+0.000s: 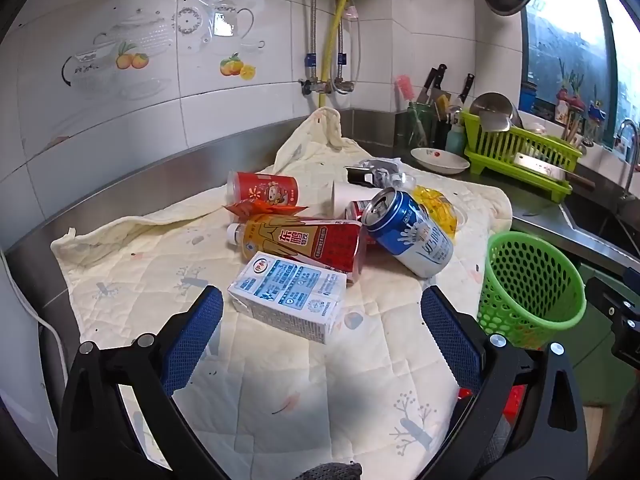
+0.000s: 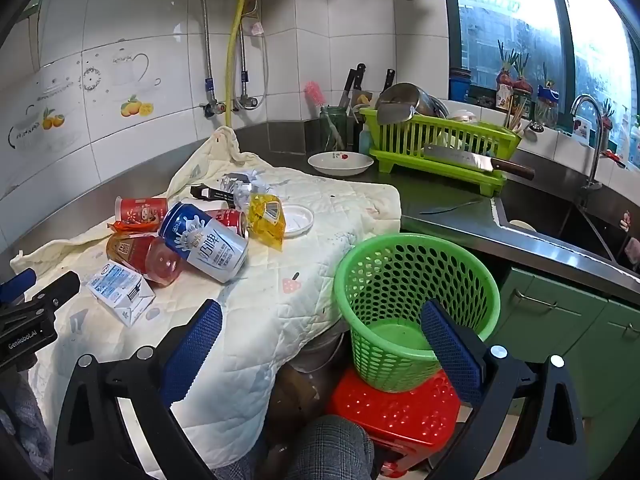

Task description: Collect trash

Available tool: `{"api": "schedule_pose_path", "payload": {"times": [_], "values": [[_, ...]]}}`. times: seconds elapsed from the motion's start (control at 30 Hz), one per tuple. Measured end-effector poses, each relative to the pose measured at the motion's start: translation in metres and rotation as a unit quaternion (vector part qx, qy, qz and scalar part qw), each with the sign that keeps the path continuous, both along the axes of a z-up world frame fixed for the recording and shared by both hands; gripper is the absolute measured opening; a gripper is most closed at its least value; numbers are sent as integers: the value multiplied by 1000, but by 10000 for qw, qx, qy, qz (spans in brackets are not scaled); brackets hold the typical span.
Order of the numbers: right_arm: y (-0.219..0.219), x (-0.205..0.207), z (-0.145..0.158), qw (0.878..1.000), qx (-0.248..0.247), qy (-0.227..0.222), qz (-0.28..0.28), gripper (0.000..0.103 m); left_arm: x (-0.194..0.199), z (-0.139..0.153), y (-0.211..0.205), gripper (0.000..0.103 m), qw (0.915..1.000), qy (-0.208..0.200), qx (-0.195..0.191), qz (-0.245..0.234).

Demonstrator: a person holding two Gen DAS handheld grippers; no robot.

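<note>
Trash lies heaped on a quilted cream cloth (image 1: 160,264): a white-blue milk carton (image 1: 288,296) nearest, a red-gold bottle (image 1: 304,242) on its side, a blue-white can (image 1: 412,232), a red can (image 1: 262,192), a yellow bag (image 1: 436,208). My left gripper (image 1: 322,294) is open, hovering just short of the carton, nothing between its blue pads. A green mesh basket (image 2: 416,280) stands on a red stool (image 2: 400,408) off the cloth's right edge. My right gripper (image 2: 322,308) is open and empty above the cloth's corner, its right finger in front of the basket.
A white bowl (image 2: 340,162) sits behind the cloth. A green dish rack (image 2: 440,148) carries a cleaver (image 2: 476,162). The sink (image 2: 560,220) and faucet (image 2: 592,140) are at the right, green cabinets (image 2: 560,320) below. A person's knee (image 2: 328,448) shows underneath.
</note>
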State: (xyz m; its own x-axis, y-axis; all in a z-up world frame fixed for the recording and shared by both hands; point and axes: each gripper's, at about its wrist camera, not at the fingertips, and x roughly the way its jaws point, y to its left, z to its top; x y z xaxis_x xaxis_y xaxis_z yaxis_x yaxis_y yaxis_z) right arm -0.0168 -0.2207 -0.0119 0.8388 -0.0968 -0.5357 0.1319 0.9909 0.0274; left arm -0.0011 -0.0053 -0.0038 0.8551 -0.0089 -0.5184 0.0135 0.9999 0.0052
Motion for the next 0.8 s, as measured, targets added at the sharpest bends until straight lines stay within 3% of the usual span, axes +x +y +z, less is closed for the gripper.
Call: {"api": "schedule_pose_path", "payload": {"times": [0.8], "values": [[-1,0,-4,10000,49,11,9,96,2,0,-5,98,10000,62,23,-68]]}}
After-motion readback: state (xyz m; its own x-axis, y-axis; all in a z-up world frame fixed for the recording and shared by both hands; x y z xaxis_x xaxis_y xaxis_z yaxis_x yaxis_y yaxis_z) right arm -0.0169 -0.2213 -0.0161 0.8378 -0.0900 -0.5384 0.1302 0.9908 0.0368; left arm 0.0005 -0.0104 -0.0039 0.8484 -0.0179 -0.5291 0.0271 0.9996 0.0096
